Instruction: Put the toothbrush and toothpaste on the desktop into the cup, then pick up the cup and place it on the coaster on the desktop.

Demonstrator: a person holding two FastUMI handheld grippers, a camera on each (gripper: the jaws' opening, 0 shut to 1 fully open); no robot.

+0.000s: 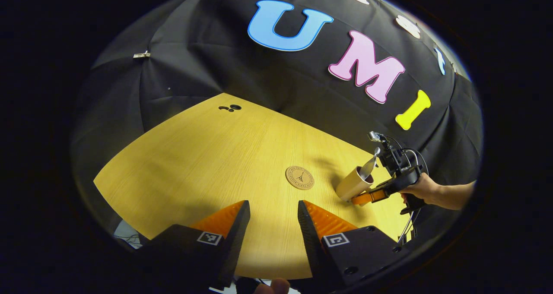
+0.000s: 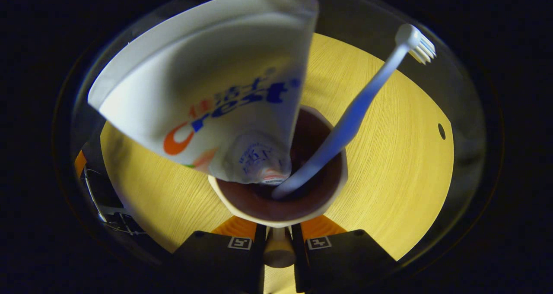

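- The desktop point(image 1: 207, 164) is pale yellow wood with a fine straight grain, lit brightest near the middle and falling into shadow at the edges.
- Black cloth point(image 1: 190, 56) hangs as the booth's wall behind the desktop, creased, with a small metal clip point(image 1: 141, 55) pinned to it at the upper left.
- A few small dark marks point(image 1: 230, 108) sit near the far corner of the desktop.
- A round brown coaster point(image 1: 299, 178) with a stamped design lies flat on the wood, near the cup but apart from it, with nothing on it.
- In the left gripper view, the cup point(image 1: 354, 184) is tan outside and tilts off the vertical; whether its base touches the wood cannot be told.
- In the right gripper view, the cup point(image 2: 341, 181) shows a dark brown inside and a pale rim.
- A white toothpaste tube point(image 2: 207, 99) stands in the cup cap-down, its flat crimped end fanning out above the rim.
- A pale blue toothbrush point(image 2: 354, 112) leans in the cup handle-down, bristles up and out over the rim.
- The right gripper point(image 2: 278, 235), held by a hand point(image 1: 421, 189), has its fingers drawn close and clamped on the near wall of the cup at the rim.
- The left gripper point(image 1: 273, 214) hovers over the near desktop with its fingers spread apart, holding nothing.
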